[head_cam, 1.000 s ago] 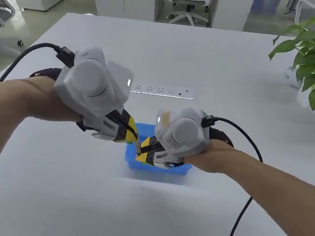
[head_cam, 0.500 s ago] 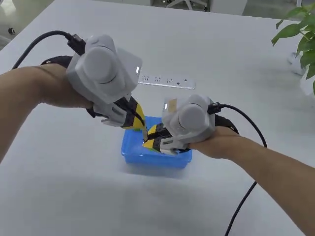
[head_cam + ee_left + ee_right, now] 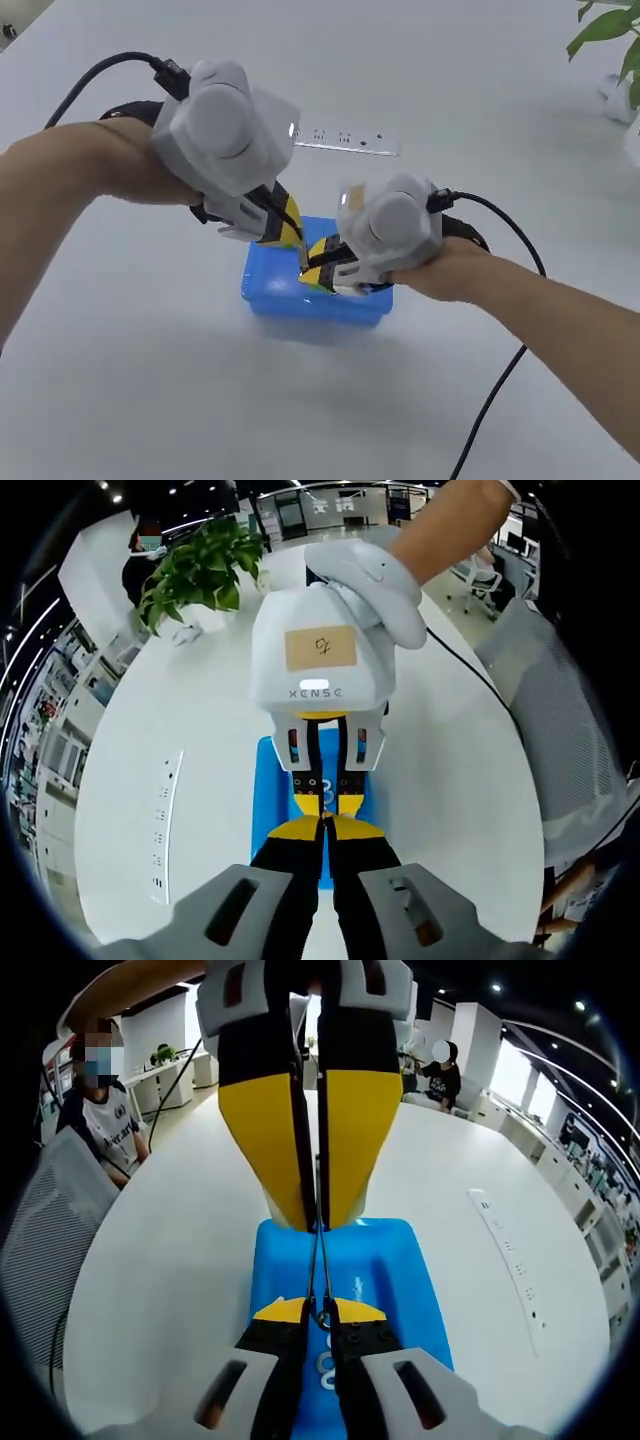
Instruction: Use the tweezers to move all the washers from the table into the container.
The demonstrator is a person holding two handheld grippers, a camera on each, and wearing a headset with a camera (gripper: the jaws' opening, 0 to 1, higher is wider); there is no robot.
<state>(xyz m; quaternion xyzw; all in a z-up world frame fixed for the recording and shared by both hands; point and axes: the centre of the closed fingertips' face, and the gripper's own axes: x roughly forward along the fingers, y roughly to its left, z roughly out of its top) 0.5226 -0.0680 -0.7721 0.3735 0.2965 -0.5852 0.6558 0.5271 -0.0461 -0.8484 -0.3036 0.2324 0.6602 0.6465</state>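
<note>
Found left gripper clamped on the tweezers, yellow-tipped jaws pressed together with only the thin metal legs between them. Found right gripper facing it tip to tip, jaws likewise closed on the other end of the same tweezers. Saw the tweezers held in the air straight above the blue container, legs running close together from one gripper to the other. Noted a few small pale rings, taken as washers, lying on the container floor just ahead of the right gripper's jaws; could not count them. Could not tell whether the tweezers carried a washer. Noted the container standing on a white table, under both grippers. Recorded a white power strip flat on the table beyond the container, well apart from it. Recorded a black cable trailing from the right gripper across the table, and a leafy plant at the far right corner.
</note>
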